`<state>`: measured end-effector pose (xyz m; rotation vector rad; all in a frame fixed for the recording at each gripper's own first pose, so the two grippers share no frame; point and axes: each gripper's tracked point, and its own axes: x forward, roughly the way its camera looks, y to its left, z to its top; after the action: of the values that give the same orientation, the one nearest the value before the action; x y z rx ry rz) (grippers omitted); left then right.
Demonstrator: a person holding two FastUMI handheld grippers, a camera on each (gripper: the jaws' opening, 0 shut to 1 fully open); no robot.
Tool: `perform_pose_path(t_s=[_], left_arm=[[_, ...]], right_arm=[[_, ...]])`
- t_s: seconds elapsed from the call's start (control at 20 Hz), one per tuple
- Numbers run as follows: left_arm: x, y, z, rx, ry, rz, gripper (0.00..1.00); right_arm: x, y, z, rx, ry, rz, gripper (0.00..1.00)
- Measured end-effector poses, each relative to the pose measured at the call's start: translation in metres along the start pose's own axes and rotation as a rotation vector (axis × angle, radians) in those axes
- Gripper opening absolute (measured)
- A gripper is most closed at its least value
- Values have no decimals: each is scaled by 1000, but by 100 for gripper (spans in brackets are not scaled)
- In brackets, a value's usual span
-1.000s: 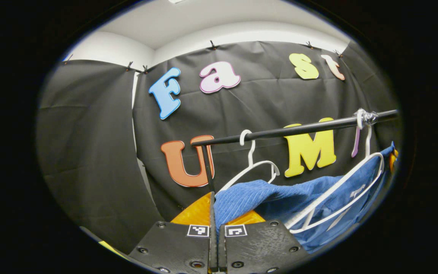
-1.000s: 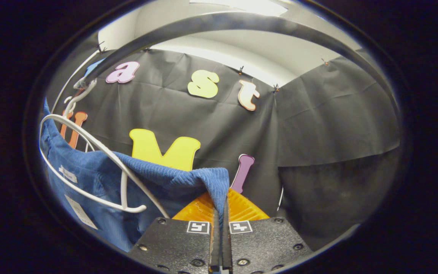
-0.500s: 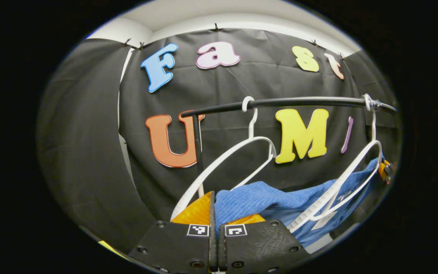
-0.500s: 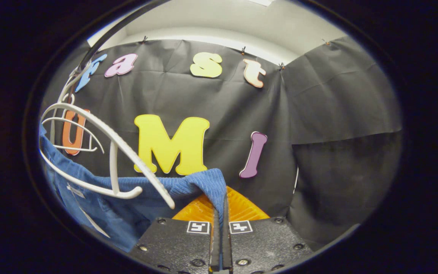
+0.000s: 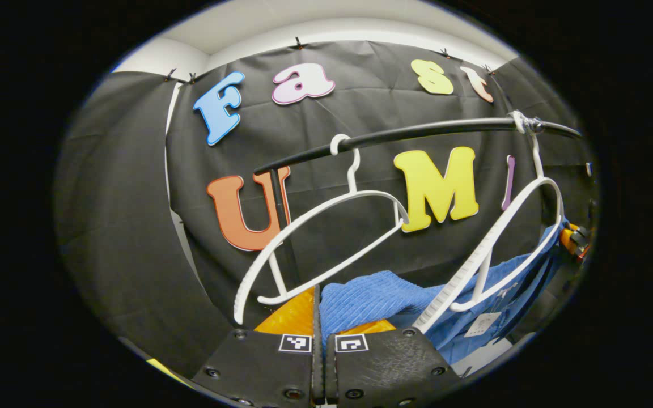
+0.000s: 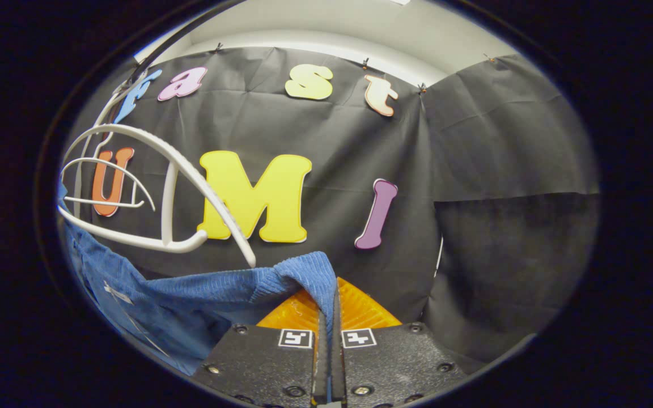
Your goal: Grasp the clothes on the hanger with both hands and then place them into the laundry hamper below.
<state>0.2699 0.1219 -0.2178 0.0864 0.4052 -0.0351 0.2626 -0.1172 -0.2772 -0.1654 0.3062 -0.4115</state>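
Right gripper [image 6: 328, 317] is pinching a fold of the blue ribbed garment [image 6: 202, 294], fingers closed together with the cloth edge running down between them. Fabric is draping away to the left and down, a small white tag [image 6: 112, 290] showing on it. Near white hanger [image 6: 176, 170] is hanging at left, its lower end sitting just above the cloth, top edge of the garment running below the hanger's bottom bar. Second white hanger [image 6: 105, 184] is showing behind it, bare. Dark rail [image 6: 159, 48] is arcing across the upper left.
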Motion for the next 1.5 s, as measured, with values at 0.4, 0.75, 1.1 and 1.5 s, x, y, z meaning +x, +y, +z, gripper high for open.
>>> perform_pose_path(t_s=[0.4, 0.75, 1.1, 1.5], left_arm=[[-17, -9, -43, -65, 68, -2, 1], [-47, -17, -69, -59, 100, 0, 1], [-77, -42, -79, -49, 107, -48, 1], [-109, -88, -83, -49, 114, -141, 1]], right_arm=[[-20, -4, -31, 15, 81, 13, 6], [-49, 2, -52, 21, 145, 50, 6], [-91, 18, -62, 20, 183, 105, 6], [-144, 49, -63, 19, 218, 228, 6]])
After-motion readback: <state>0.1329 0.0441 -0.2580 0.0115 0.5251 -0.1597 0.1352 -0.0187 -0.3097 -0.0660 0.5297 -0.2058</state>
